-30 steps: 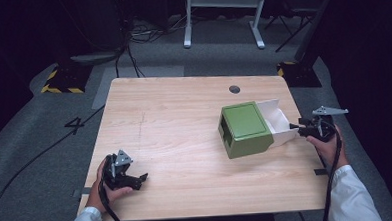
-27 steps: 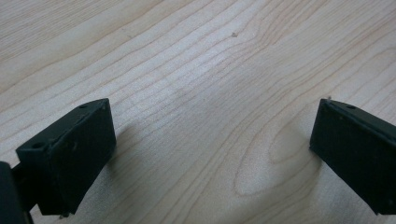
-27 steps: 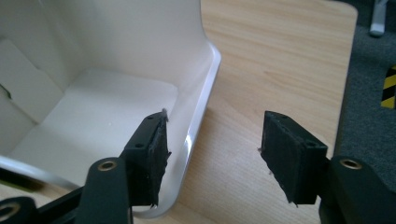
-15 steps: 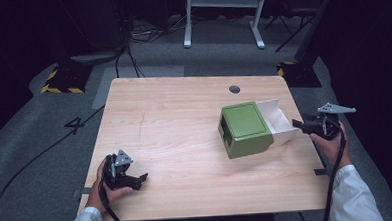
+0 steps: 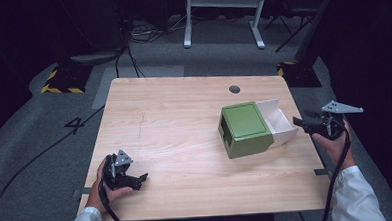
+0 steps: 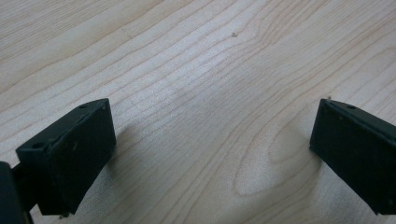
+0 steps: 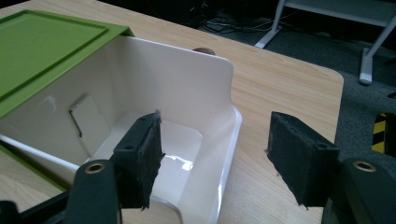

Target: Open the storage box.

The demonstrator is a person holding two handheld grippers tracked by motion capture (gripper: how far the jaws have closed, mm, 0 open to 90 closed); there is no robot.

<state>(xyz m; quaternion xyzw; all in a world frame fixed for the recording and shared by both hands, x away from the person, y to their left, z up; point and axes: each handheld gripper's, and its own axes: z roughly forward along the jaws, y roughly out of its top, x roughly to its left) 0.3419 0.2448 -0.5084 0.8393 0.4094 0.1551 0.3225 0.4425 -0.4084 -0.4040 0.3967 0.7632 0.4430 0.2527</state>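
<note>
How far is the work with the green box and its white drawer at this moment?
Done: the white drawer stands pulled out of the green box and looks empty. In hand: the right gripper has just been opening, with nothing pressed between its pads. The left gripper rests open on the table. What remains cannot be told.

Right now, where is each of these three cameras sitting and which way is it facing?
High view: above the person's side, looking forward and down on the table; both forearms, left gripper, right gripper.
Left gripper view: rides that gripper, close over bare wood; its open jaws.
Right gripper view: faces the white drawer pulled from the green box; its jaws apart.
Shared: drawer and box, in high and right gripper views.
</note>
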